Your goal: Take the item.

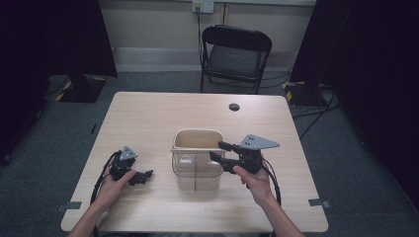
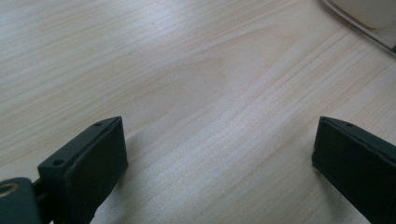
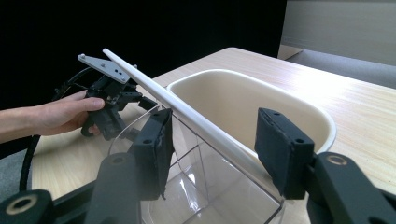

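Low in the high view, the left gripper [image 1: 144, 176] rests wide open on the bare table [image 1: 148, 118] at lower left, the right gripper [image 1: 218, 150] hangs wide and empty right of centre over the clear container [image 1: 196, 172], the beige tub [image 1: 197, 139] just behind.

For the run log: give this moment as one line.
left gripper: open, over bare table | right gripper: open, fingers astride clear container rim | beige tub: touching it behind
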Available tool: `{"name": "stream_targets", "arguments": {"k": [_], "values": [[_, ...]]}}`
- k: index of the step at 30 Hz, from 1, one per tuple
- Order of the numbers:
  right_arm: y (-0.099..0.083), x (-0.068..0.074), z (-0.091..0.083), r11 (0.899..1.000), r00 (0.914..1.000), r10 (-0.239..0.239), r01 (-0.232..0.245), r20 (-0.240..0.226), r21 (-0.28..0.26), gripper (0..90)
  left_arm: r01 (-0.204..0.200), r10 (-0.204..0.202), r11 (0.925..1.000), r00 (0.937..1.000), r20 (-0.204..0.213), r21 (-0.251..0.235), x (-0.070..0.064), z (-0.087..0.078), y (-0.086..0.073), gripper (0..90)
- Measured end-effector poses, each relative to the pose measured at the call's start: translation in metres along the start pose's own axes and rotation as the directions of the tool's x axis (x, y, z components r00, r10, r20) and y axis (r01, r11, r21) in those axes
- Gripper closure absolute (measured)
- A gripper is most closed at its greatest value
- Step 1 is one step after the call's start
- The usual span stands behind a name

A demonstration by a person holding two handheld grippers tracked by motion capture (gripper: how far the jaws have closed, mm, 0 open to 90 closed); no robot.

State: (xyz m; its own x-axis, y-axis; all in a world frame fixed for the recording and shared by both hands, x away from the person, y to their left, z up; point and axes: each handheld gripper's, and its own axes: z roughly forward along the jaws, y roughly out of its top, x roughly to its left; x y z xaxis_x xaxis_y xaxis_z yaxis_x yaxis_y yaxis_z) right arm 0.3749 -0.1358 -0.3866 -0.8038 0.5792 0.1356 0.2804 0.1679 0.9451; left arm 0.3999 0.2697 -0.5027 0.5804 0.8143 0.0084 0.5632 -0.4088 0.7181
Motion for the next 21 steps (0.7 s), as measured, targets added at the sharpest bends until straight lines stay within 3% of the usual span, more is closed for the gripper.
{"name": "stream_targets", "arguments": {"k": [21], "values": [[0.0058, -0.0019, 0.0049, 1.0, 1.0, -0.004, 0.004, -0.005, 0.001, 48.2, 0.0, 0.0, 1.0, 1.0, 0.0, 0.0, 0.0, 0.0, 0.0, 2.6]]}}
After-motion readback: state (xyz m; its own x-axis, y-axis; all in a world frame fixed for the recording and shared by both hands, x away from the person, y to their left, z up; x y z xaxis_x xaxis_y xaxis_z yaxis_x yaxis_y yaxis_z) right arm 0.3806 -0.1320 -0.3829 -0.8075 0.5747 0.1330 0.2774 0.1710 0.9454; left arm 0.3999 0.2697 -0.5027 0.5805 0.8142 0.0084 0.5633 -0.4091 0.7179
